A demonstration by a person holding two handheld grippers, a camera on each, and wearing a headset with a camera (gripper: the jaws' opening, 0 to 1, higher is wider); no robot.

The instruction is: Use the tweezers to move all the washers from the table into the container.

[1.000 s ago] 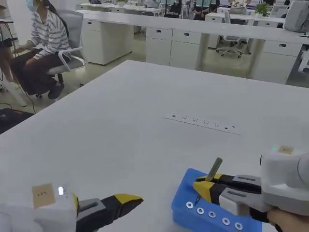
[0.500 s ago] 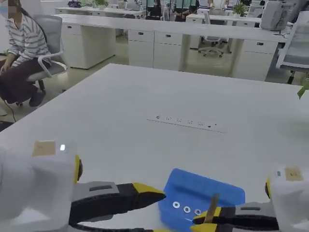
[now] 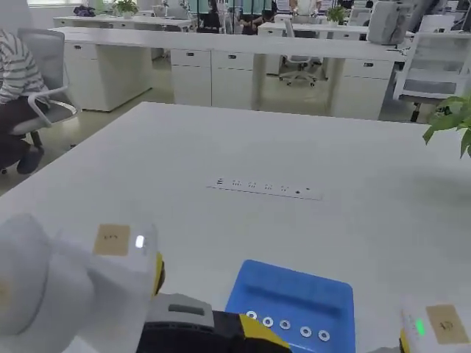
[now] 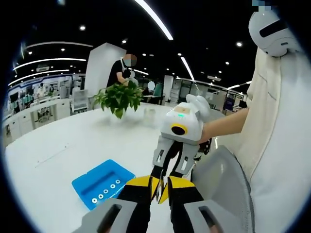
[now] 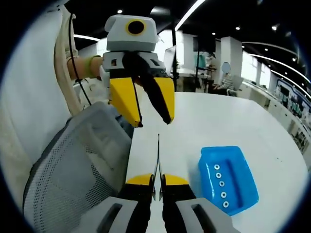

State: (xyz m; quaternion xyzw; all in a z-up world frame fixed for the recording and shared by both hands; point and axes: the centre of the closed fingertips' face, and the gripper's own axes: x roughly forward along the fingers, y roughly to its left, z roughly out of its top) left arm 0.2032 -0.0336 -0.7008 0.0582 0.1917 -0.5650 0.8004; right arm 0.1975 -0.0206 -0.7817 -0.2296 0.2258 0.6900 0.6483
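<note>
The right gripper (image 5: 157,180) is pressed together on the tweezers (image 5: 158,158), pinching them low on the shank. The thin blades project straight forward as an extension of the gripper. This hold appears chosen to give a fine tip for picking up small flat parts.

The tweezers' long axis runs along the gripper's own axis. Their point faces the left gripper (image 5: 151,122), which sits opposite at the near edge of the worktop (image 3: 184,162). The left gripper's jaws are spread and hold nothing. Both grippers are drawn back from the work, above a mesh chair seat (image 5: 77,165).

The blue container (image 3: 294,290) rests flat on the worktop just beyond the grippers. Five washers (image 3: 287,324) lie inside it in one row along its near wall, parallel to its long axis. No washer is visible on the bare worktop, so the transfer is probably complete.

A recessed socket strip (image 3: 265,187) lies further out, well apart from the container.
</note>
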